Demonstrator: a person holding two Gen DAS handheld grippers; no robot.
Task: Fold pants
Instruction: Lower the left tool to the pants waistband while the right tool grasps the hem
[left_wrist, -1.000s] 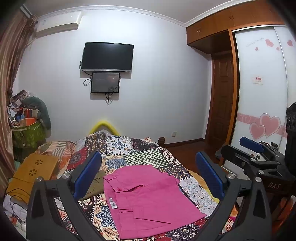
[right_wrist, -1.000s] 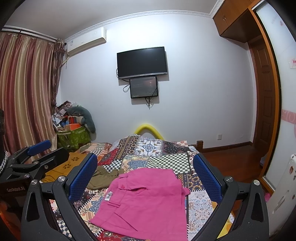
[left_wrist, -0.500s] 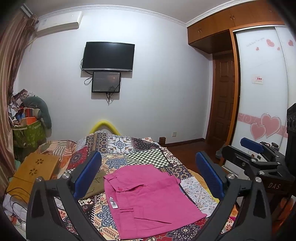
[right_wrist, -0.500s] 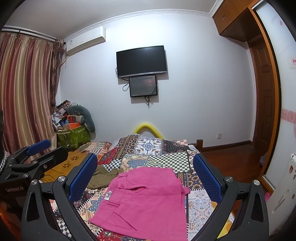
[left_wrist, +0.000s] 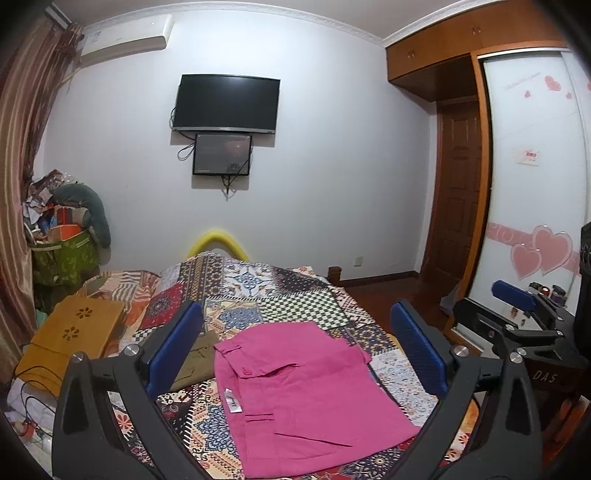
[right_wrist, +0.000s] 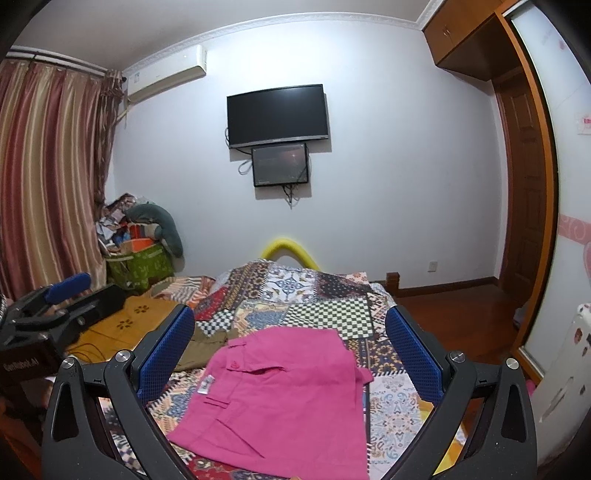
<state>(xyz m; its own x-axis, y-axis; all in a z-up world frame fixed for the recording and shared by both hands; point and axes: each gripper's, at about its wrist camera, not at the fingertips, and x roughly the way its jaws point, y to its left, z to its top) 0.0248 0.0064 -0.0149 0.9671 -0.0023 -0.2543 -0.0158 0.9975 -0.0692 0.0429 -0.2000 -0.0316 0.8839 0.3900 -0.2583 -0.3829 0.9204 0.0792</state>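
Left tongs (left_wrist: 295, 354) wide apart, empty, above the bed. Bright pink cotton pants (left_wrist: 299, 391) lie centre-low in frame on the patchwork quilt (left_wrist: 258, 291), apparently already folded into a block. Right tongs (right_wrist: 290, 354) also apart, empty. Likely between folds; next: descend, pinch an edge.

The pink pants (left_wrist: 306, 387) lie flat and folded into a rough rectangle on the patchwork bed (left_wrist: 273, 291), waistband toward the left with a button tab and a white label showing, one corner flap sticking out at the right edge.
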